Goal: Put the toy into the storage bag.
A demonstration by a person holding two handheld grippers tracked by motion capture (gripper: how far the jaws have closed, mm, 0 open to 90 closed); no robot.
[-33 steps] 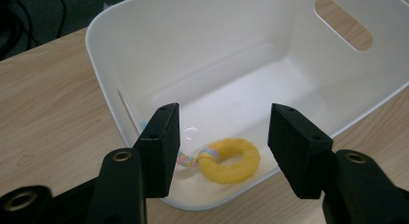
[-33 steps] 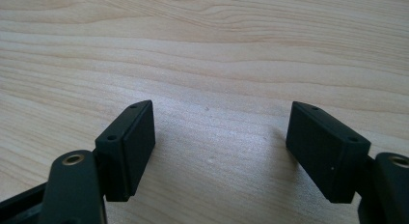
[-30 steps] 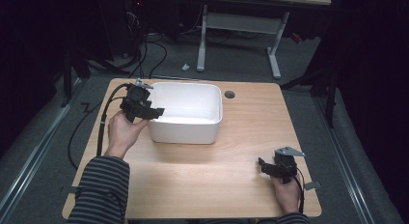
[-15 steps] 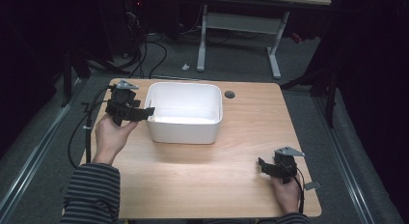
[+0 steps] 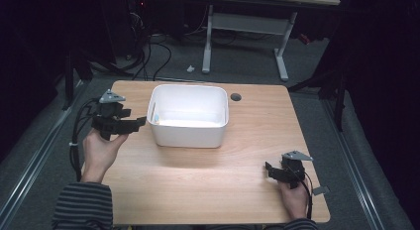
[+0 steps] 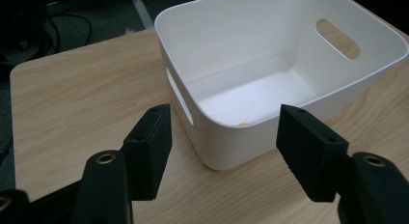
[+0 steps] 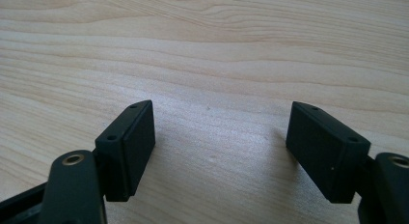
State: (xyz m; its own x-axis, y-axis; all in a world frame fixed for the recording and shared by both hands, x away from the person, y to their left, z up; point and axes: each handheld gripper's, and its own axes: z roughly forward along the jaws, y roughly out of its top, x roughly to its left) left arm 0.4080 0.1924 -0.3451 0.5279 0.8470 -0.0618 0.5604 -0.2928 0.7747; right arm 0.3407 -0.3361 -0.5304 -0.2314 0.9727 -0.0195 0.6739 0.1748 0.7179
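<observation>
Sitting toward the far middle of the light wooden desk (image 5: 198,180) is a white rectangular plastic bin (image 5: 188,116) with oval handle cut-outs in its short walls. A small yellowish speck lies on its floor in the left claw view, too small to tell what it is. The left claw (image 5: 134,122), held in the person's left hand (image 5: 99,150), hovers just beside the bin's left wall, its jaws spread wide and holding nothing; in its own view the bin's near left corner sits between and beyond the two black pads. The right claw (image 5: 270,169) rests low at the near right of the desk, well apart from the bin, gripped by the right hand (image 5: 293,198). Its jaws are also spread wide and empty, with bare wood grain between them. A striped sleeve (image 5: 81,205) covers the left forearm.
</observation>
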